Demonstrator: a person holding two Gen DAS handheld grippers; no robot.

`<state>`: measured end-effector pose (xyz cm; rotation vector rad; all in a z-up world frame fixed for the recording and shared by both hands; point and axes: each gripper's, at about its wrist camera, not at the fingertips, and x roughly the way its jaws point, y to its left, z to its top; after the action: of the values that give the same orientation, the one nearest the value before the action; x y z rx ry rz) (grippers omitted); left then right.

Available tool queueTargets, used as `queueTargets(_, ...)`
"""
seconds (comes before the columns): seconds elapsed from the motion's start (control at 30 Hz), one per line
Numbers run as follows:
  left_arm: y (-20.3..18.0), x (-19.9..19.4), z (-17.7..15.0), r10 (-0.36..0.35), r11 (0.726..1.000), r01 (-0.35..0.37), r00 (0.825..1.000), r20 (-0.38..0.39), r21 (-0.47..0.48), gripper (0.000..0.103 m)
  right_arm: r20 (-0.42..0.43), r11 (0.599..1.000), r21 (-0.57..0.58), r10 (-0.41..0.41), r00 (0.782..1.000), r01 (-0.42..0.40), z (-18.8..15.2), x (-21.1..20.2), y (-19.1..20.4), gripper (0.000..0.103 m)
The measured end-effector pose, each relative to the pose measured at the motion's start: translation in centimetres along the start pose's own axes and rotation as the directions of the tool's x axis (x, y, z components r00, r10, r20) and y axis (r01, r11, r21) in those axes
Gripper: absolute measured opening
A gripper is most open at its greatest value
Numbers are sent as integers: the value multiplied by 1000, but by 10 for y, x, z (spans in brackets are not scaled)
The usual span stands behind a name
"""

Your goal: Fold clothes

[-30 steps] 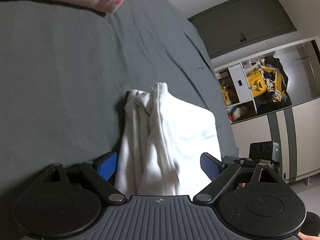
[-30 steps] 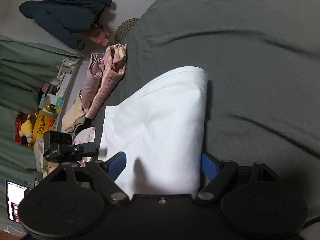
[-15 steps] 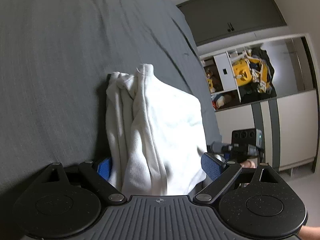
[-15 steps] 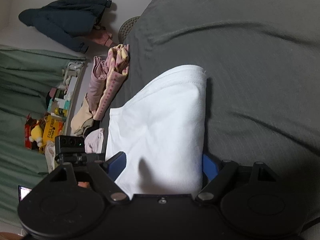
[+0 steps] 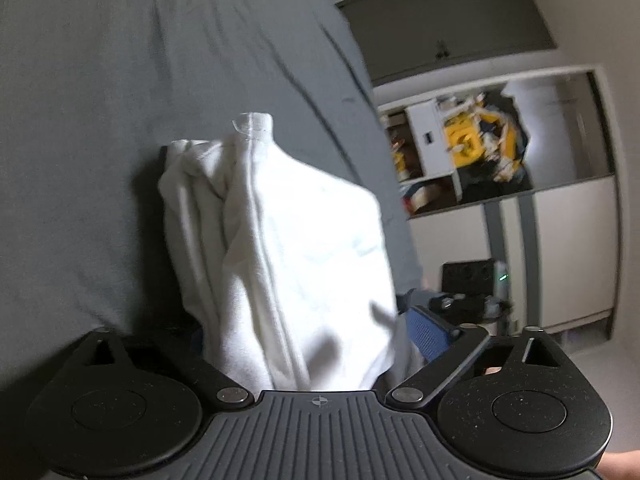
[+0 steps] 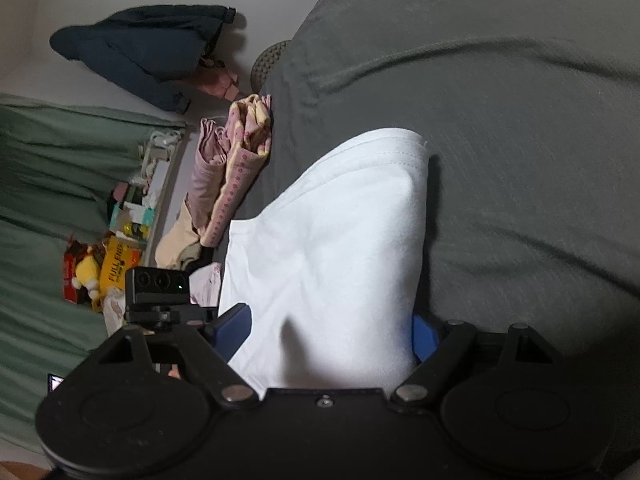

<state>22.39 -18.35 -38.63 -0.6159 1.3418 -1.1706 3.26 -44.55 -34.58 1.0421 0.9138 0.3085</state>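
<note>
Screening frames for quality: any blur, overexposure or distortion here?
Left wrist view: motion blur smears the cupboard, and the white garment is bright but shows folds. Right wrist view: sharper, garment nearly blown out. Both views bend the grey bedsheet strongly.

The white garment [image 5: 288, 264] hides most of my left fingers [image 5: 426, 334]; my right fingers [image 6: 234, 330] are also half covered, and the shelf things [image 5: 476, 144] are blurred.

Soft white cloth garment [image 5: 288, 248] (matt) on grey woven bedsheet [image 6: 500, 120]
</note>
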Motion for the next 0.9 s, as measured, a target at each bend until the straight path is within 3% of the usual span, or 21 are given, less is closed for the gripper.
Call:
queueTargets(0.03,1,-1,1,-14,1000,14,1000,5,-10,97,-1,1000,-5,-1,1000,1,0,0,0,81)
queueTargets(0.1,6,-4,2,-32,999,33,999,11,-27,97,-19,999,-32,-32,999,32,1,-1,2,70)
queueTargets(0.13,2,-3,4,-19,1000,20,1000,8,-23,97,-32,997,-38,-67,997,66,3,-2,2,56)
queueTargets(0.17,-1,-3,5,-7,1000,7,1000,6,-19,97,-43,995,-40,-97,994,96,6,-4,1,49)
queueTargets(0.3,-2,-2,4,15,1000,-15,1000,6,5,97,-45,996,-22,-90,995,89,9,-6,-4,51)
queueTargets(0.43,2,-5,2,-4,1000,4,1000,19,12,97,-1,1000,12,-21,1000,21,7,2,-5,71)
queueTargets(0.53,6,-5,3,-41,999,41,998,44,-1,97,24,1000,-19,-11,1000,11,4,4,-1,72)
queueTargets(0.57,7,-5,4,-55,998,55,997,56,-4,97,32,1000,-13,-10,999,11,4,4,-2,67)
queueTargets(0.6,6,-4,4,-52,999,52,997,63,-2,94,40,1000,-6,-11,999,11,3,3,-3,62)
queueTargets(0.67,7,-6,5,1,1000,-1,998,65,-3,77,43,1000,8,-23,999,23,3,0,-7,41)
queueTargets(0.7,8,-9,6,30,1000,-30,997,65,-8,59,44,999,15,-29,999,28,3,-2,-9,40)
queueTargets(0.73,12,-12,7,47,999,-45,997,68,-28,48,47,999,22,-34,998,33,3,-4,-10,39)
queueTargets(0.83,15,-10,7,57,997,-54,996,70,-47,42,69,999,26,-29,997,27,0,-4,-6,38)
queueTargets(0.9,10,-8,6,76,997,-75,995,72,-16,41,79,998,37,-45,996,42,-1,-2,-4,45)
